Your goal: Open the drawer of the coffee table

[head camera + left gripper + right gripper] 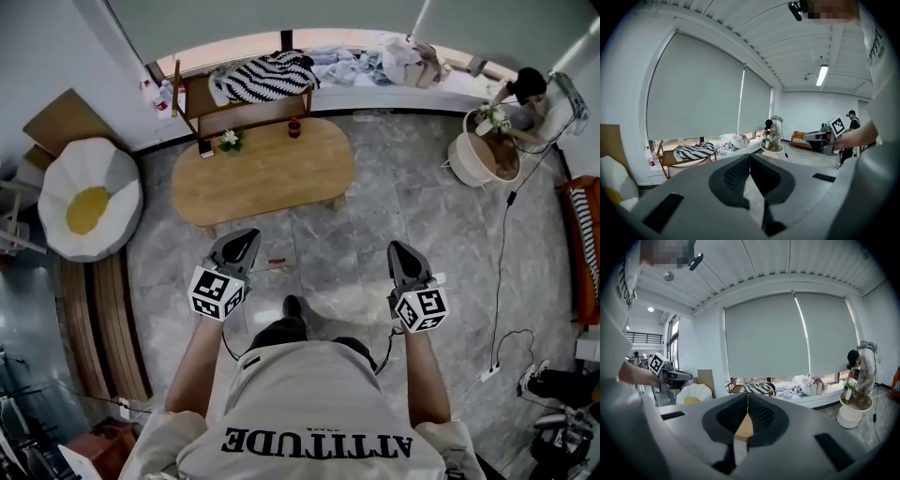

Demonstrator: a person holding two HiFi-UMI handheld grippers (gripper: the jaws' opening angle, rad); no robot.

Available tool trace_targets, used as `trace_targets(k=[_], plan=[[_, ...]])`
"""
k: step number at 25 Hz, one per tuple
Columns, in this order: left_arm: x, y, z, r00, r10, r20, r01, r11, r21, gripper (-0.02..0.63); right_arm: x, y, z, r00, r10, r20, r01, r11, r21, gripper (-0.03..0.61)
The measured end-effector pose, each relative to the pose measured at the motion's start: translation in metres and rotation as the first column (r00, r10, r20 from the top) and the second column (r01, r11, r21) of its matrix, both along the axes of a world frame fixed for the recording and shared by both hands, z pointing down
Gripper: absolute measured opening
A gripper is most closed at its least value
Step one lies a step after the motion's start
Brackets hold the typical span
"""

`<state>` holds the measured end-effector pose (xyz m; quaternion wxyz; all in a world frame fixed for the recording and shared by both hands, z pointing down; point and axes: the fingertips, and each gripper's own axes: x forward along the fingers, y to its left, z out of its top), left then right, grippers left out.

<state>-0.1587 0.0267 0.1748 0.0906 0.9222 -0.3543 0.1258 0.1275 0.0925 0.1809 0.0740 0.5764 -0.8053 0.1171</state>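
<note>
Lower centre of the head view: a person in a pale T-shirt holds both tools forward over the grey stone floor (375,206). The left gripper (246,238) has its jaws pressed tip to tip with nothing between them. The right gripper (397,249) is likewise closed and empty, as each gripper view confirms. Both tips sit well apart from the coffee table (272,178), an oval wooden top in the upper middle of the frame, with bare floor between. Along its far edge stand a small potted plant (230,141) and a small dark jar (293,127). No drawer front or handle shows from this steep angle; it presumably lies under the top. Beyond the table is a wooden chair (190,105) draped with a striped cloth (267,77). An egg-shaped cushion (89,208) lies at the left.

Step in hand, as judged: the approach, with the task barely begun. To do it well, close the gap and drop low enough to see the drawer front. Part one gripper's jaws before reaching the handle, grip squarely, and pull straight out along the drawer's line. The other gripper can steady the top.
</note>
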Motion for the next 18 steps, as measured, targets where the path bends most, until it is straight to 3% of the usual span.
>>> trace_targets(k=[9,18], plan=[[-0.033,-0.063,0.01,1.0,0.012,-0.006,-0.012,1.0,-0.024,0.02,-0.044,-0.062,0.006,1.0,-0.019,0.0,0.019,1.0,-0.01,0.018],[-0.04,-0.081,0.022,1.0,0.023,-0.01,-0.023,0.998,-0.055,0.02,-0.068,-0.083,0.023,0.998,-0.069,0.008,0.069,0.996,-0.055,0.018]])
